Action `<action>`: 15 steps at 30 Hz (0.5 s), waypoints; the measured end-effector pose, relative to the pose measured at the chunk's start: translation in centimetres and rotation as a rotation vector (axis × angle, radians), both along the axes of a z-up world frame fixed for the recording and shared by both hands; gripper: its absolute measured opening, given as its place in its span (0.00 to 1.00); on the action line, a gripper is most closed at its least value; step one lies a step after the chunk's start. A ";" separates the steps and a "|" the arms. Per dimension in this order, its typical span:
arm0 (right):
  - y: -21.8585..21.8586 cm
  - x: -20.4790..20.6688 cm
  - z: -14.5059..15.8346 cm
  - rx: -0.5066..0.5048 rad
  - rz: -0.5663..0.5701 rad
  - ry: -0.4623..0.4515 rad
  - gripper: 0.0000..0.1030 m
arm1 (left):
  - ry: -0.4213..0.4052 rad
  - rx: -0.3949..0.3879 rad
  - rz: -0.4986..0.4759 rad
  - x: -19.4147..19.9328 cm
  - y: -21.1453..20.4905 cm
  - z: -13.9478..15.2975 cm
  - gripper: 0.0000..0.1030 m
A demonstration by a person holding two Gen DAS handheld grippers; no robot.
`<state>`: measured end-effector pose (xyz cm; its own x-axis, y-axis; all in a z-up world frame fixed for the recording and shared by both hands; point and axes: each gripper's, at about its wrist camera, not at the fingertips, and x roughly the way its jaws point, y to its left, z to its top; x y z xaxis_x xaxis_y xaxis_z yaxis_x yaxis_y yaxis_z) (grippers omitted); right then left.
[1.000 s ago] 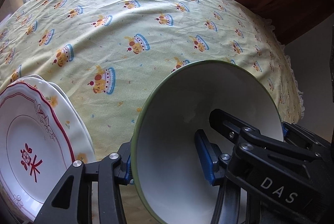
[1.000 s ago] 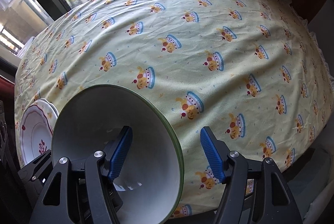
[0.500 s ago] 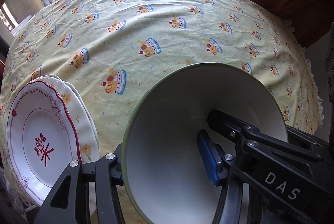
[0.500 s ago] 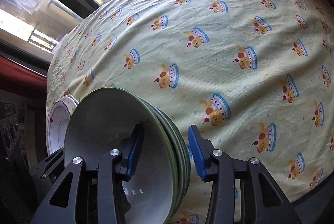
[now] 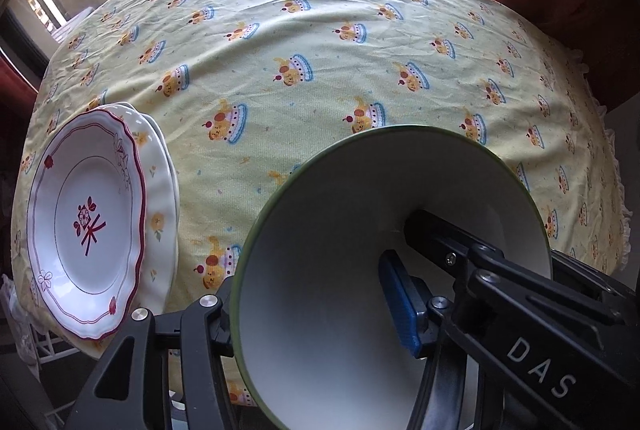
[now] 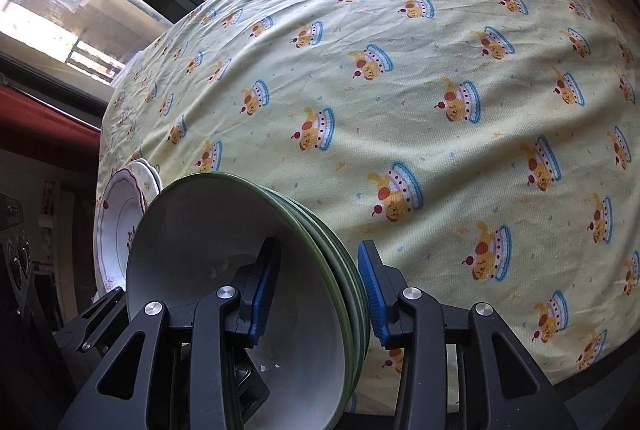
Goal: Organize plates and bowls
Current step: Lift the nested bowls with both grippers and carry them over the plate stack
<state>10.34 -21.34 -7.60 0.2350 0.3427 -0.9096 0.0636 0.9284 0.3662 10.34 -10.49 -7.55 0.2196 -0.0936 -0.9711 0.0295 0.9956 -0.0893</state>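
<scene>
We have both tools on a stack of nested green-rimmed bowls (image 6: pixel 240 270) at the near edge of the counter (image 5: pixel 320 49), which wears a pale yellow cloth printed with little cake figures.

Seen from the right wrist, our right tool (image 6: pixel 318 294) straddles the right side of the stack: one blue pad lies inside the top bowl against its white wall, the other sits outside by the layered green rims. A thin gap shows between the outer pad and the rims, so the jaws are narrowed around the wall but not clearly pressing it. At least three or four rims show, packed tightly one in another.

Seen from the left wrist, our left tool (image 5: pixel 312 306) has one finger outside the bowl's (image 5: pixel 384 270) left edge and a blue pad inside against the white interior; we cannot tell whether this pair is clamped on the wall or only set around it. The right tool's black arm, lettered DAS, crosses the lower right of that view into the bowl.

The plates (image 5: pixel 92 226) are stacked just left of the bowls, also at the near edge: a white plate with a scalloped red rim and a red flower mark on top, and a plainer white one with small yellow flowers beneath. The two stacks stand close, a strip of cloth showing between them.
</scene>
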 end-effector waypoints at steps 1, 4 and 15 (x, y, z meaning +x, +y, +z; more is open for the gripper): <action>-0.1 -0.2 0.2 -0.004 0.002 -0.003 0.42 | -0.002 -0.002 0.001 -0.2 -0.1 0.2 0.57; -0.2 -0.7 0.9 -0.008 0.002 -0.016 0.42 | -0.025 0.005 -0.003 -0.5 -0.2 1.1 0.57; 1.2 -0.9 4.6 -0.027 0.006 -0.092 0.43 | -0.082 -0.025 0.035 -0.5 2.0 3.8 0.57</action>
